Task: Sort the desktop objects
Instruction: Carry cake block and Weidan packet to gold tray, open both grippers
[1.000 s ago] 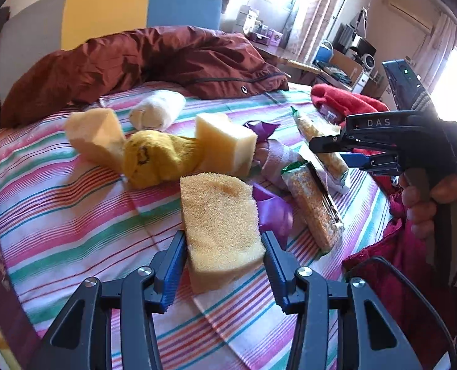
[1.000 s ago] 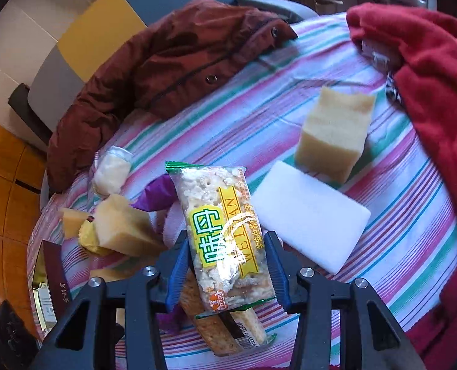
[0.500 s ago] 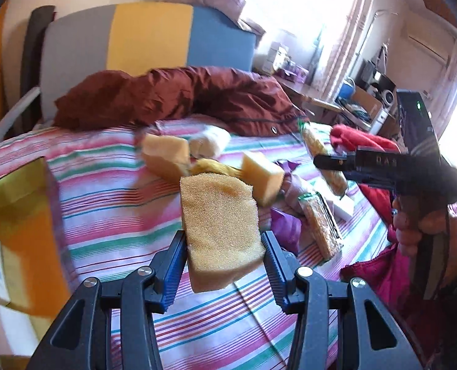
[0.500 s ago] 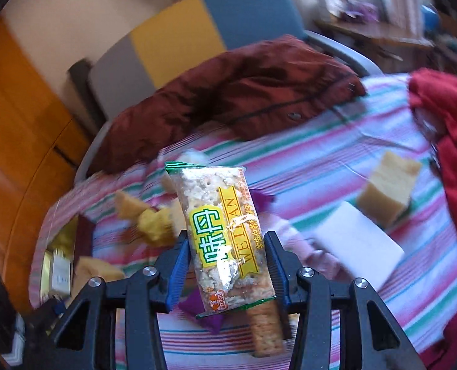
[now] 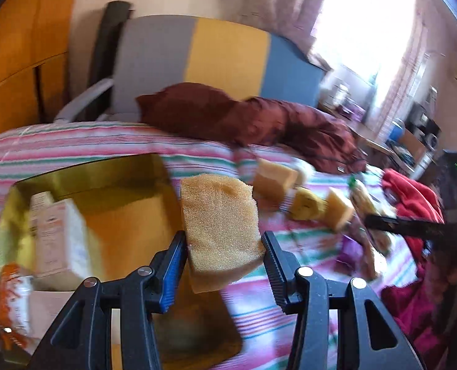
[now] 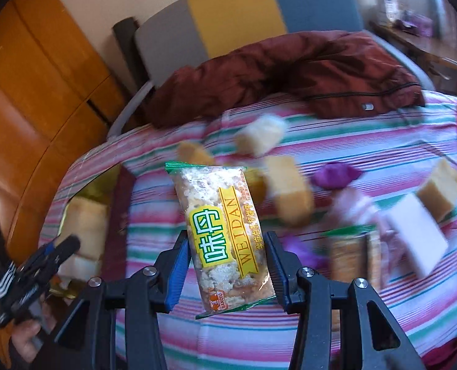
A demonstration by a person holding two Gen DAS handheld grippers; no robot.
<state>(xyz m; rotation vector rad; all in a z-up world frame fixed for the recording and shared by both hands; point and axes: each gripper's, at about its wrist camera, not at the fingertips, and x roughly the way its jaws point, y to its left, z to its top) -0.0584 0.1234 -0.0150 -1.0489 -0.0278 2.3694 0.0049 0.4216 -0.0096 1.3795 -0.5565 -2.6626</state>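
My left gripper is shut on a yellow sponge and holds it in the air by the right edge of an open gold-lined box on the striped table. The box holds a white carton. My right gripper is shut on a clear cracker packet with a yellow and green label, held above the striped cloth. More sponge blocks, a white sponge, purple wrappers and another cracker packet lie on the table.
A dark red jacket lies across the table's far side before a grey, yellow and blue chair. Red cloth is heaped at the right. The left gripper shows at the lower left in the right wrist view.
Both grippers have swung left with their loads. The left gripper carried the sponge from the pile to beside the open box. The right gripper lifted the packet and followed toward the box side.
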